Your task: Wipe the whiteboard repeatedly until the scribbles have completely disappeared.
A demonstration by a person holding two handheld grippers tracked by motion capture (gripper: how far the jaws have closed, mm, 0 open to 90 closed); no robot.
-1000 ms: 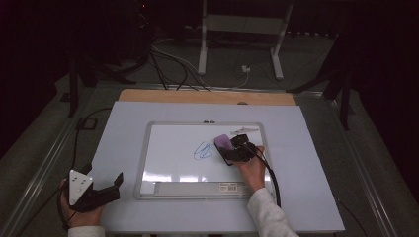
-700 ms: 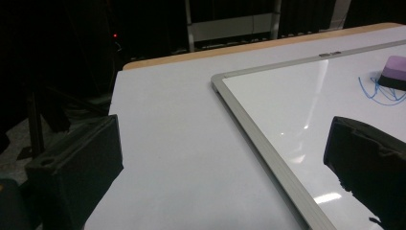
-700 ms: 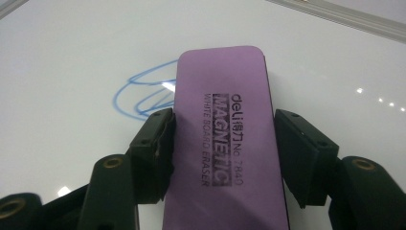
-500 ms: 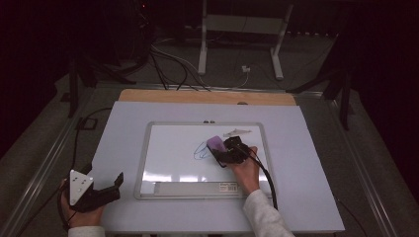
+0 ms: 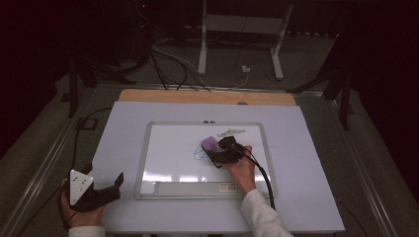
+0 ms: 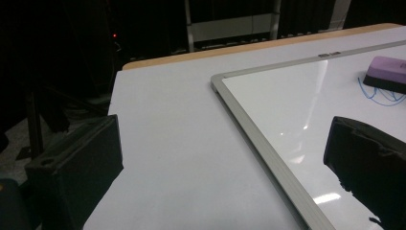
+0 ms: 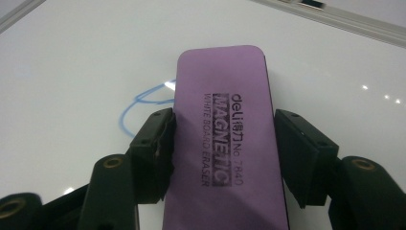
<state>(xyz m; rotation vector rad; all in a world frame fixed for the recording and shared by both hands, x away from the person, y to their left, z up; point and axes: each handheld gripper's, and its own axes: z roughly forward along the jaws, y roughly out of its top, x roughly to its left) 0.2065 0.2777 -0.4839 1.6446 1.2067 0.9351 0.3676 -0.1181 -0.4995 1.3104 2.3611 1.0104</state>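
Observation:
A purple magnetic whiteboard eraser [image 5: 210, 144] [image 7: 225, 143] [image 6: 387, 72] lies flat on the whiteboard [image 5: 173, 148] [image 6: 287, 110]. My right gripper [image 5: 216, 149] [image 7: 222, 124] is shut on it, one black pad pressing each long side. A thin blue scribble [image 5: 199, 154] [image 7: 139, 103] [image 6: 378, 93] sticks out from under the eraser's left edge. My left gripper [image 5: 116, 185] [image 6: 225, 158] rests open near the table's front left corner, left of the board's frame, with nothing between its jaws.
The board sits mid-table on a pale sheet [image 5: 306, 163]. A faint grey smear [image 5: 232, 132] marks the board's upper right. A wooden strip [image 5: 207, 96] edges the table's far side. Beyond it are cables [image 5: 173, 64] and a metal stand [image 5: 242, 24].
My right gripper has slid the eraser a little to the left across the board, onto the blue scribble. The left gripper has stayed put.

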